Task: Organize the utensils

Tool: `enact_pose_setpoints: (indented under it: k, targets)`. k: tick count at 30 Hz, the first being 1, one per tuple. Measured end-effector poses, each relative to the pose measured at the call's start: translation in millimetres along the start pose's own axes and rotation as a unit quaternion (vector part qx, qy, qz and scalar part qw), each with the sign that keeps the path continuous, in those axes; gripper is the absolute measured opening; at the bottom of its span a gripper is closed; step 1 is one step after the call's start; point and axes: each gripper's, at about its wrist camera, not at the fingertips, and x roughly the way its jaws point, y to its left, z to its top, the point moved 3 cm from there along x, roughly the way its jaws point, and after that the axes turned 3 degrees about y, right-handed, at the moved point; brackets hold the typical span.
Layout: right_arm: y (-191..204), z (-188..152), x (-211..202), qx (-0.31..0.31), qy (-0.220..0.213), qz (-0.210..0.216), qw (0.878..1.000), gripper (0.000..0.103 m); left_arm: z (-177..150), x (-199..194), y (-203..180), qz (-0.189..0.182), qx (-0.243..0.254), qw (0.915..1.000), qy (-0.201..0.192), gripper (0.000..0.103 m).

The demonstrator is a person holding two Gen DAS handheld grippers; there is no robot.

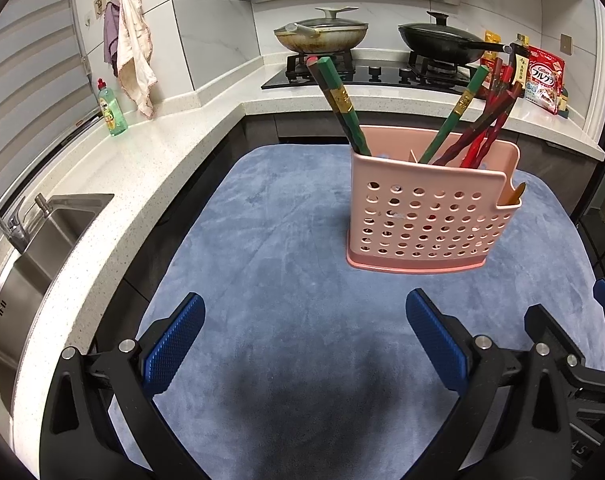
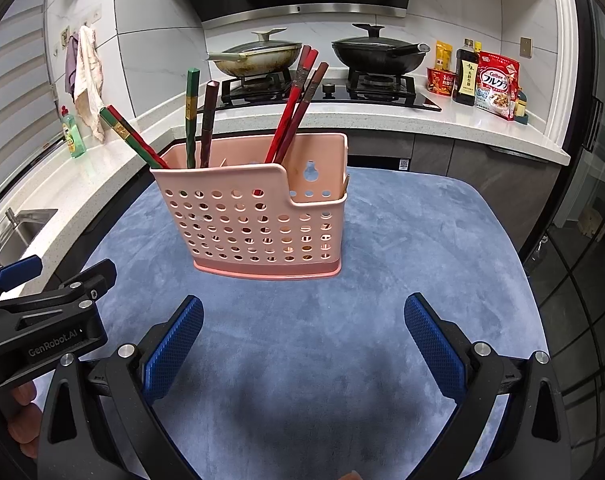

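Though tilted, seven chopsticks (image 2: 289, 120), one holder (image 2: 242, 236)

A table covered by a blue plush cloth (image 1: 286, 240) (image 2: 402, 240) carries one thing: a pink perforated utensil holder (image 1: 430, 216) (image 2: 258, 220). The holder stands upright on its base, in the far half of the tabletop, well away from the near edge. In the left wrist view it sits toward the right edge; in the right wrist view it sits left of the middle. The cloth lies flat and reaches every edge that shows, its far corners rounded. The near part of the tabletop shows only cloth, darkened by a soft shadow.
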Motion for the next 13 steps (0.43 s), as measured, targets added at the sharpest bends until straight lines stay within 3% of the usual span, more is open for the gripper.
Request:
enact_pose_setpoints:
  k: [13]
  targets:
    - [-2.2, 1.9, 4.4, 0.001, 0.002, -0.003, 1.0, 0.097, 1.6, 5.1, -4.1, -0.011, 0.006, 0.9999, 0.002, 0.096]
